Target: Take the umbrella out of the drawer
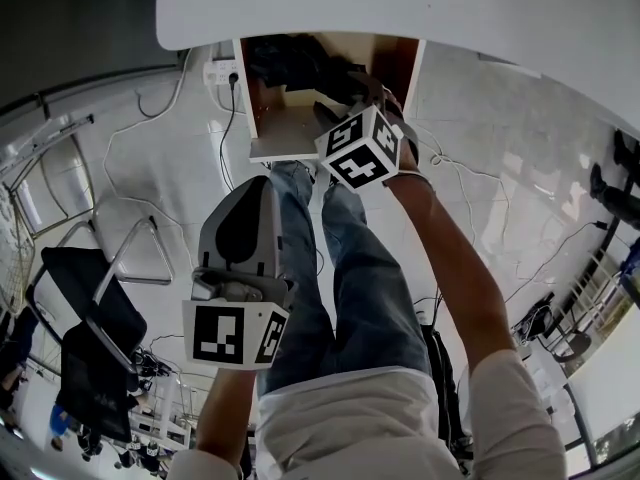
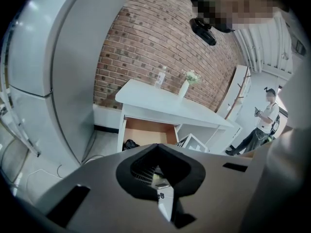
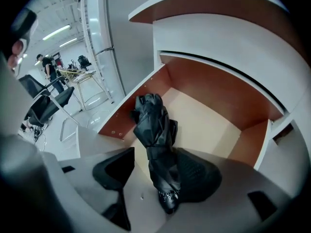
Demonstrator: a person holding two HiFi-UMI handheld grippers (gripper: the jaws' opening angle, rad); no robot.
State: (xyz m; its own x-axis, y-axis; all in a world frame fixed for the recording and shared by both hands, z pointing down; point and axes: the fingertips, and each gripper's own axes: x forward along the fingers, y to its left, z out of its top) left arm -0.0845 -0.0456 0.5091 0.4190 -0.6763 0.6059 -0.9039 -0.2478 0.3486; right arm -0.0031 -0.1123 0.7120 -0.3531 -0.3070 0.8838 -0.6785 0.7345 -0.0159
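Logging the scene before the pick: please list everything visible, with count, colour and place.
table: 1, white, against the brick wall
drawer: 1, white with brown inside, pulled out under the table
umbrella: 1, black, folded, in the drawer
vase of flowers: 1, white, on the table
bottle: 1, clear, on the table
office chair: 1, black, on the floor
bystander: 1, white top, beyond the table
right gripper: 1, grey, open, jaws astride the umbrella
left gripper: 1, grey, shut, empty

No legible text, label, brand, number or sign on any surface.
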